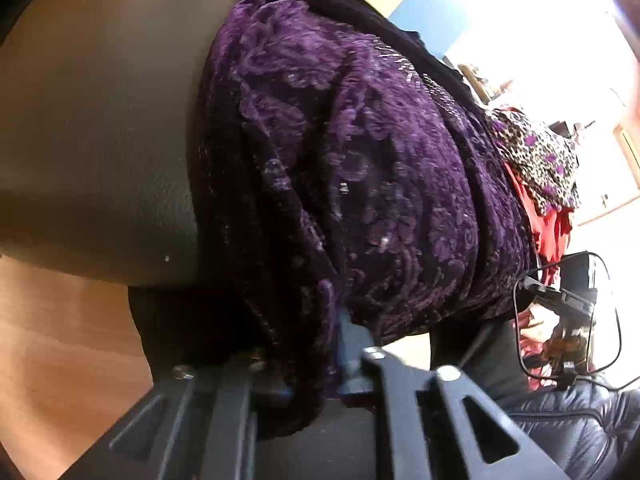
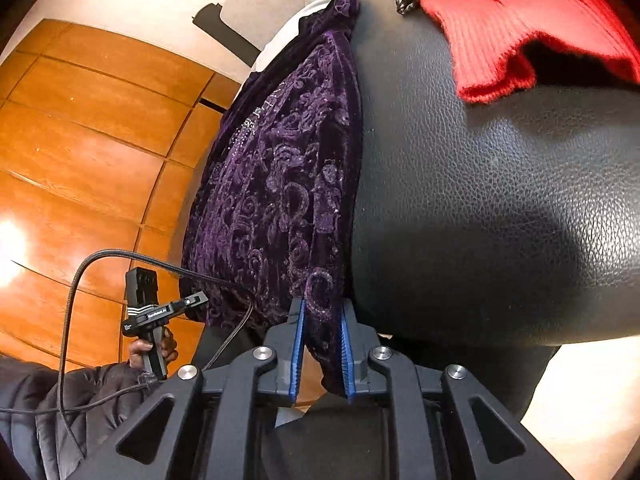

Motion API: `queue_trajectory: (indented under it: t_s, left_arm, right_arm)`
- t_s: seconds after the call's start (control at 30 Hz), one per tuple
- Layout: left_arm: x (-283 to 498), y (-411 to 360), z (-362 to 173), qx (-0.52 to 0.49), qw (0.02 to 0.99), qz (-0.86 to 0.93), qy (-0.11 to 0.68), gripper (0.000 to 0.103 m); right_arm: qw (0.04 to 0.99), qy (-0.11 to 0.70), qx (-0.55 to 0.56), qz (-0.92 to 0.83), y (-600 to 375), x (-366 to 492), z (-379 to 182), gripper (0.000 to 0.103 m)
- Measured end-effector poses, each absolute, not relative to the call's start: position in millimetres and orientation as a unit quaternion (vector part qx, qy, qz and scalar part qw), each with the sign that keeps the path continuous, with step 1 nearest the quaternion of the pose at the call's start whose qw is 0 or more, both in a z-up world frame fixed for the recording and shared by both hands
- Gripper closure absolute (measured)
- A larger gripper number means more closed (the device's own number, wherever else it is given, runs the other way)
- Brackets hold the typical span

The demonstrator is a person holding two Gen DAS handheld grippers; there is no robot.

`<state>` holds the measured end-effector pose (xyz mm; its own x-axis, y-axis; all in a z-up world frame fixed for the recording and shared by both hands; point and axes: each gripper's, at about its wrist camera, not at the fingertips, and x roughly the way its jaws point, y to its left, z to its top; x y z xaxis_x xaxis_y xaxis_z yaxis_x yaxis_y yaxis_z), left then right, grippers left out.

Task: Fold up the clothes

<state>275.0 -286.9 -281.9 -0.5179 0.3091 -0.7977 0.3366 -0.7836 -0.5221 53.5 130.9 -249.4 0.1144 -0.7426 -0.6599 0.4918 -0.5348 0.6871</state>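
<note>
The purple velvet garment is pinched between the right gripper pads. A red knit is seen on the black leather surface, apparently a seat.

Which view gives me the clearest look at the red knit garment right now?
The right wrist view: the red knit garment lies in sharp focus at the top right on the black leather seat, ribbing visible. The left wrist view shows only a narrow red strip behind the purple velvet garment.

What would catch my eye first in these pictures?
The purple velvet garment with its swirling pattern, draped over the edge of a black leather seat. Both the right tongs and the left tongs are shut on its hem. A red knit sweater lies farther back.
</note>
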Motion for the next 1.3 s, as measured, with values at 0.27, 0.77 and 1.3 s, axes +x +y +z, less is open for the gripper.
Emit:
queue_trajectory:
  t_s: [0.27, 0.77, 1.3]
  left_arm:
    - [283.1, -322.9, -212.3, 0.364, -0.079, -0.834, 0.407, 0.098]
    - [158.5, -429.9, -147.4, 0.208, -0.111, -0.857, 0.459, 0.098]
    - [4.2, -511.7, -280.6, 0.358, 0.020, -0.784, 0.508, 0.099]
  right_arm:
    - [0.538, -0.135, 0.543, -0.630, 102.3, 53.3, -205.5, 0.097]
    - [0.590, -0.298, 0.419, -0.623, 13.1, -57.8, -130.0, 0.097]
    - [0.408, -0.254, 0.543, -0.688, -61.9, -213.4, -224.2, 0.100]
